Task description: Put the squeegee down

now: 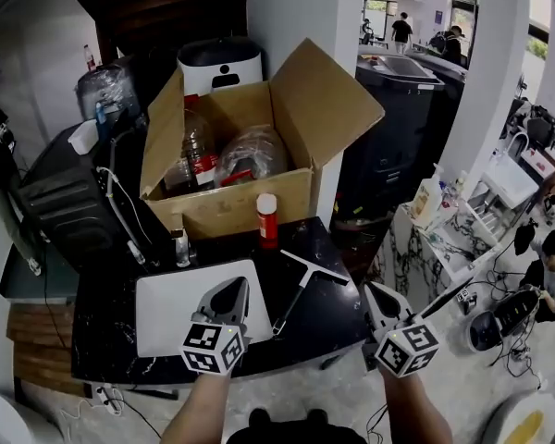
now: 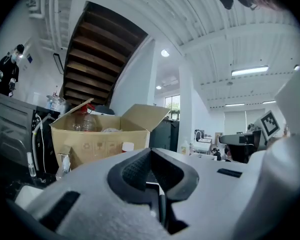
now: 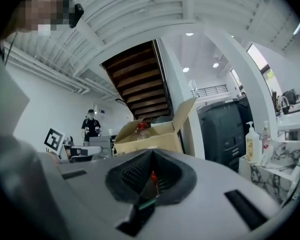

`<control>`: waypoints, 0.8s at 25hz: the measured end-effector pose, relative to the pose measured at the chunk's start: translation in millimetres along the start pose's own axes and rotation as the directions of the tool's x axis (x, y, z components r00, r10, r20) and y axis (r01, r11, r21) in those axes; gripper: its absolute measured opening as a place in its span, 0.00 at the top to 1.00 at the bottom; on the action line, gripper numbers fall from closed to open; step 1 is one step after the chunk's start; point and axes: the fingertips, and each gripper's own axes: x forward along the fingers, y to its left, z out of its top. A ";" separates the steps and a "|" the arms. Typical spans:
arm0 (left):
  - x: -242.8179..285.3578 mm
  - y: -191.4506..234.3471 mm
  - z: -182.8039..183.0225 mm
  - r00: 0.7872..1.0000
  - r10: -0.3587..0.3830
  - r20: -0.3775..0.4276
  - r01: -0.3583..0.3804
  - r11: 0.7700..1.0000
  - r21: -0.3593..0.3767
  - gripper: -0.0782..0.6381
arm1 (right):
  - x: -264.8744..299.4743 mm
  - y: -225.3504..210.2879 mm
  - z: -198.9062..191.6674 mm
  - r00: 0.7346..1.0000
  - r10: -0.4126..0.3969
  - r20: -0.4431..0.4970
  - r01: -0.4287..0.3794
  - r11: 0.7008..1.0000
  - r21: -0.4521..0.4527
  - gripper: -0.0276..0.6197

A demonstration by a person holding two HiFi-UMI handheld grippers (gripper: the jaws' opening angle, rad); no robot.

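squeegee (image 1: 300, 291) lies between left claw (image 1: 229, 290) and right claw (image 1: 380, 293), touching neither.

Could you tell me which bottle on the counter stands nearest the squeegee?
The white-capped red bottle, beside the squeegee; the small clear bottle stands farther left.

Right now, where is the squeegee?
In the head view the squeegee lies flat on the black table, near its middle. It is just right of the white board and in front of the red bottle.
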 end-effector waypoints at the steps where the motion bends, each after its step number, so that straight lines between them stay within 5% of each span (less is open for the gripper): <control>1: -0.6 -1.4 -2.7 1.000 -0.001 -0.003 0.001 1.000 0.003 0.88 | -0.8 -0.3 -3.9 1.000 0.001 -0.014 -0.001 1.000 -0.007 0.95; 11: 9.2 -19.9 27.0 0.998 -0.063 0.008 0.062 0.994 0.084 0.88 | 4.3 0.1 19.2 1.000 0.021 -0.008 -0.022 0.998 -0.054 0.95; 20: -0.1 -21.7 20.0 0.998 -0.067 -0.009 0.067 0.996 0.065 0.88 | 1.9 12.9 10.8 0.999 0.048 -0.022 -0.048 0.998 -0.038 0.95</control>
